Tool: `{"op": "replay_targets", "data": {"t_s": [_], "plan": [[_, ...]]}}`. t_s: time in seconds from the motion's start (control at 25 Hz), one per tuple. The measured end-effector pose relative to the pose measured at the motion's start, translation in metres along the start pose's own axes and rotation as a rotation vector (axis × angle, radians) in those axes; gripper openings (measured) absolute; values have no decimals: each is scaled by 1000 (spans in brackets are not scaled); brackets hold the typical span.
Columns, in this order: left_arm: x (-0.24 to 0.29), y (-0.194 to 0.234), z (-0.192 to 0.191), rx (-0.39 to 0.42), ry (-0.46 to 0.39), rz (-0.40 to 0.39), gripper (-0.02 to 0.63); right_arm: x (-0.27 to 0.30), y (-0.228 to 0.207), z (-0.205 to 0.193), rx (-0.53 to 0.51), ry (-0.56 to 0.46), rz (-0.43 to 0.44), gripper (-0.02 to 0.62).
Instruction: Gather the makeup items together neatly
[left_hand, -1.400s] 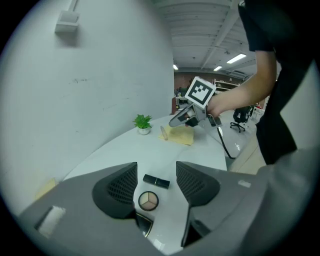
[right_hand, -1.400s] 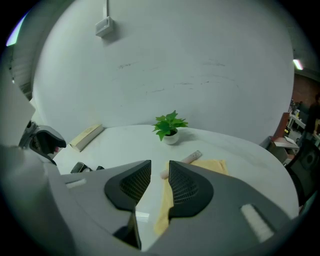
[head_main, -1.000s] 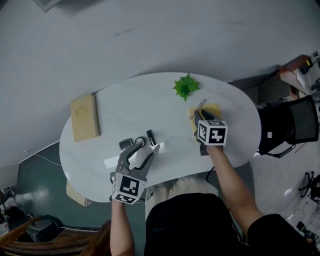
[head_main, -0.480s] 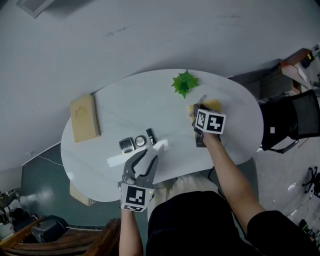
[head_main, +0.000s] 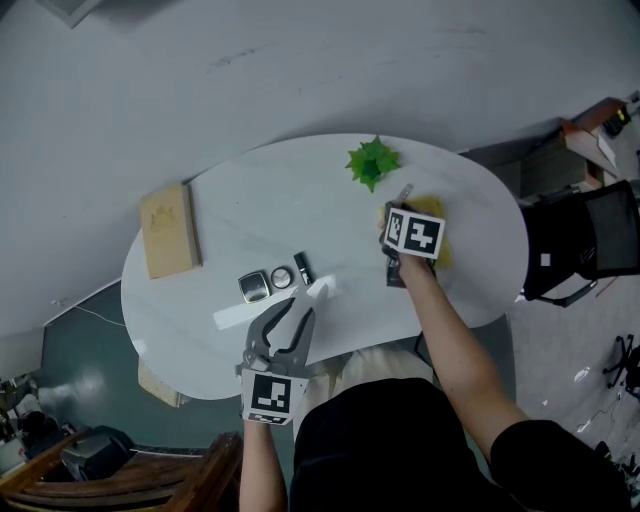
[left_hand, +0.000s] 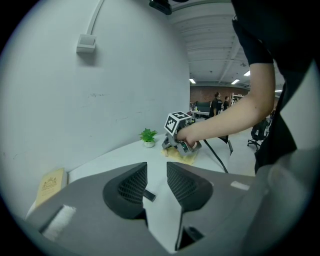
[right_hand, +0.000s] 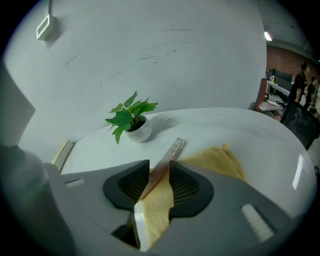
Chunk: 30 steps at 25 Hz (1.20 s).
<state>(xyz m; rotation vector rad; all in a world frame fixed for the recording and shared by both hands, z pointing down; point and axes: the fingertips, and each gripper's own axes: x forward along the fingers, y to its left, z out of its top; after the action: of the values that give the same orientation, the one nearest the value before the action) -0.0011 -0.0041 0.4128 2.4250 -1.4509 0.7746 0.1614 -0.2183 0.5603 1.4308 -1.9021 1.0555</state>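
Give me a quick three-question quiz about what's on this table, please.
1. True or false: the potted plant stands on the yellow cloth.
2. How many small makeup items lie grouped near the white table's middle?
3. Which claw has the slim tube between its jaws: A left, B right, C neither?
Key: 1 false, it stands beside it. 2 three: compact, round eyeshadow pan, black lipstick. 3 B, the right claw; its jaws have just been opening.

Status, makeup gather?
Left gripper empty, jaws just closing. Right gripper just opening, pink tube between jaws, on yellow cloth. Lipstick, square compact, round compact grouped. Path clear.
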Motion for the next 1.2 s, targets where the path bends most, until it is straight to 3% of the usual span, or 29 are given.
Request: {"op": "replay_targets", "data": {"t_s": [0.68,1.2], "plan": [[-4,-1,-4,-7,2,2,117,-9,7,-12,-34,25,42,78],[-12,1,-9,-36,-34,19,109,-47,72,-43,-194,28,180,77]]}}
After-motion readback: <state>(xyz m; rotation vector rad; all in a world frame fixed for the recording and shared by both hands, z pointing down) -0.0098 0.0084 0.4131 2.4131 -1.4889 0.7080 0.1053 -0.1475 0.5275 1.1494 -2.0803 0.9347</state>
